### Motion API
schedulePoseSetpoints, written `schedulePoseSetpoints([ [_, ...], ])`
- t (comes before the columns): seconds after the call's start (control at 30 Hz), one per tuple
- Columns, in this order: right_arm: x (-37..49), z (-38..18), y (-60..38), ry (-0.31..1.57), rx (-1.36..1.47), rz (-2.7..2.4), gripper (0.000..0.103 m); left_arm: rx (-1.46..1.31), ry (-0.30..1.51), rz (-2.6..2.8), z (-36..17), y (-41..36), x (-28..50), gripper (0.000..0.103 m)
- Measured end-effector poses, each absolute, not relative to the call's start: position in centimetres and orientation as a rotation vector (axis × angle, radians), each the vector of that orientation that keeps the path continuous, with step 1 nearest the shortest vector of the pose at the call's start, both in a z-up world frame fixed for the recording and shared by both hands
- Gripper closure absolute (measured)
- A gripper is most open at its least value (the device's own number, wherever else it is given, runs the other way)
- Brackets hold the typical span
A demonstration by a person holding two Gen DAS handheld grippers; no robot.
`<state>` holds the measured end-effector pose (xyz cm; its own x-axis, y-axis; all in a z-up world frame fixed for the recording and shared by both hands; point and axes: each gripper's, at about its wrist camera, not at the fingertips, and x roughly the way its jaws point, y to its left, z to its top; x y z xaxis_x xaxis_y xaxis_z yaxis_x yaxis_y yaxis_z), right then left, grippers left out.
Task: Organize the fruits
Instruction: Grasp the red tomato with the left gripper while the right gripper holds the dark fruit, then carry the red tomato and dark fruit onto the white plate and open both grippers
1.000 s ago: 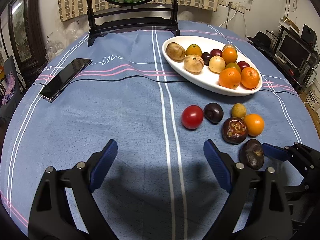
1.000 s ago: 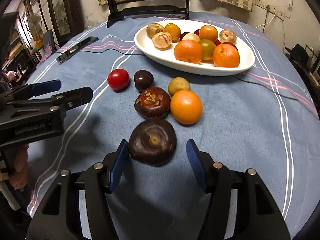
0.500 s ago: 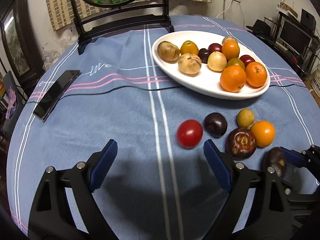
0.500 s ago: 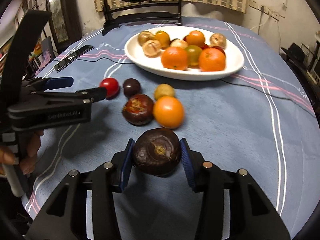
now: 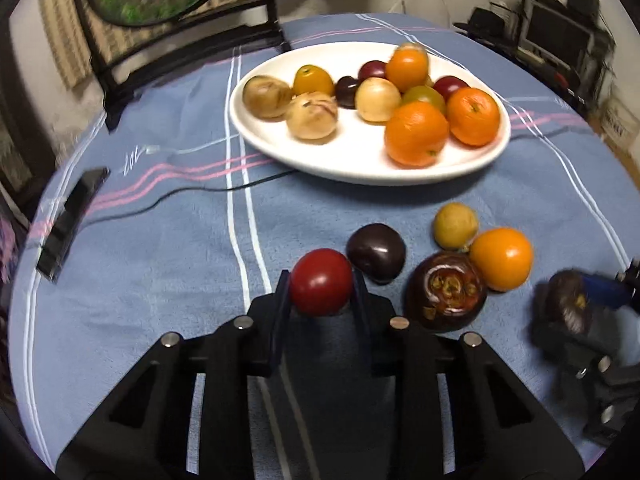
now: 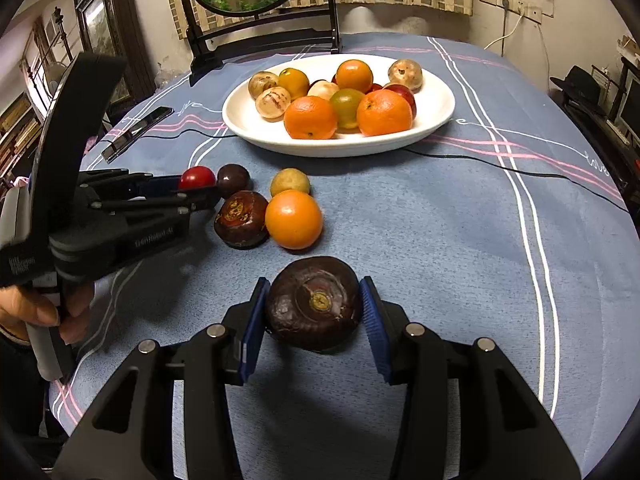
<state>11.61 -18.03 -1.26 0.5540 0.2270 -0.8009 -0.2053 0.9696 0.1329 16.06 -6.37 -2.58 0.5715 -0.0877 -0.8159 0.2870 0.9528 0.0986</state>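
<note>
You had a matt blue cloth (image 6: 440, 240) w/ soft nap under everything. Plate (image 6: 436, 116) looked glazed, glossy white. Red fruit (image 5: 320, 286) smooth, shiny; dark fruit (image 6: 314, 304) dull, ridged. Pads (image 6: 370, 312) ribbed blue, prob. rubber; gripper frames matt black plastic, metal pins.

Warm indoor light, soft shadows under grippers; left view motion-blurred, fisheye edges bent and dark.

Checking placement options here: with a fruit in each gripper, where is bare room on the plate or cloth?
Plate: bare along its near-left rim, and right of the oranges. Cloth: wide open right of the loose orange, and between phone and plate. Crowded: the loose fruits beside the left gripper, and the plate's middle.
</note>
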Motion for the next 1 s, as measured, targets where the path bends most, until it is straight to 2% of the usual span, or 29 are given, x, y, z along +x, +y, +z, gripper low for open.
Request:
schedulePoseSetpoints([
  [0.23, 11.8, -0.1, -18.7, 0.919, 0.033, 0.246, 0.057, 0.174, 0.926, -0.248, -0.5, -5.9, 15.3, 0.073],
  [0.67, 15.5, 5.8, -20.2, 0.721, 0.019, 0.201, 0.057, 0.136, 0.797, -0.266, 5.7, -7.2, 18.6, 0.073],
  [1.0, 22.8, 5.1, -19.3, 0.729, -0.015, 0.212, 0.057, 0.086, 0.865, -0.257, 4.4, -8.8, 25.0, 0.073],
])
